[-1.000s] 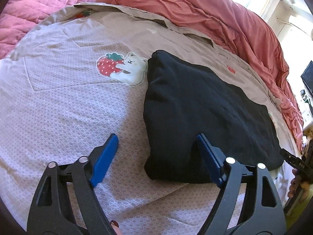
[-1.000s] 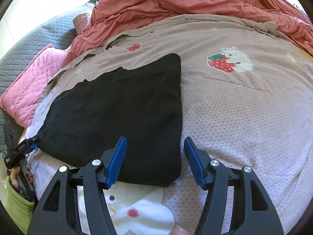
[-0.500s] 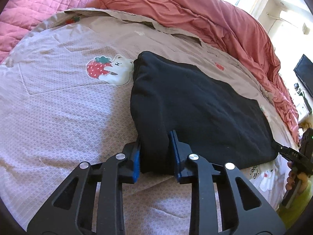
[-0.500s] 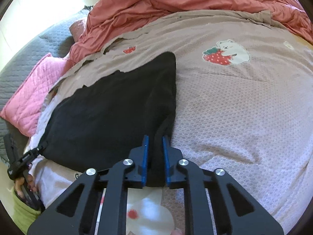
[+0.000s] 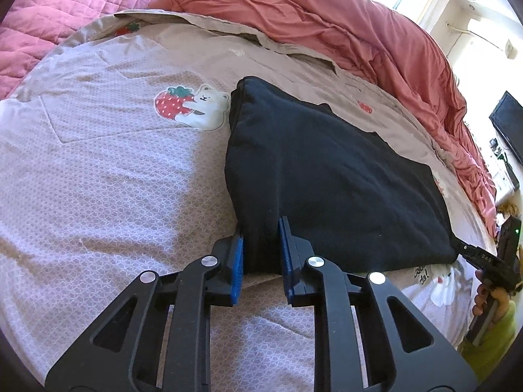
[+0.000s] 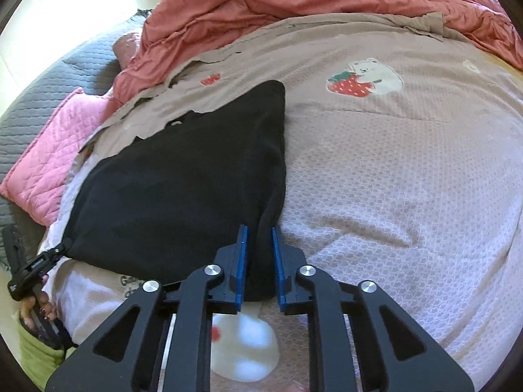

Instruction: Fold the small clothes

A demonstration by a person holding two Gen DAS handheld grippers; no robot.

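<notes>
One black garment (image 5: 327, 176) lies flat on the bed's beige bear-print cover (image 5: 114, 179). The left hand-held gripper (image 5: 261, 254) is closing, its pads pinching the near corner; bare cover spreads to its outer side. The right hand-held gripper (image 6: 259, 261), jaws easing apart, grips the other near corner, open cover beyond it. A rumpled red duvet (image 6: 294, 6) bounds the far edge.

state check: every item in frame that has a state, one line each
left gripper: closing, pads pinching the near left corner of the black garment
right gripper: easing open a touch, near right corner of the garment clamped between its pads
black garment: folded, lying flat on the bedspread, both near corners gripped
bedspread: spread flat, lightly creased
red duvet: bunched up along the far side
</notes>
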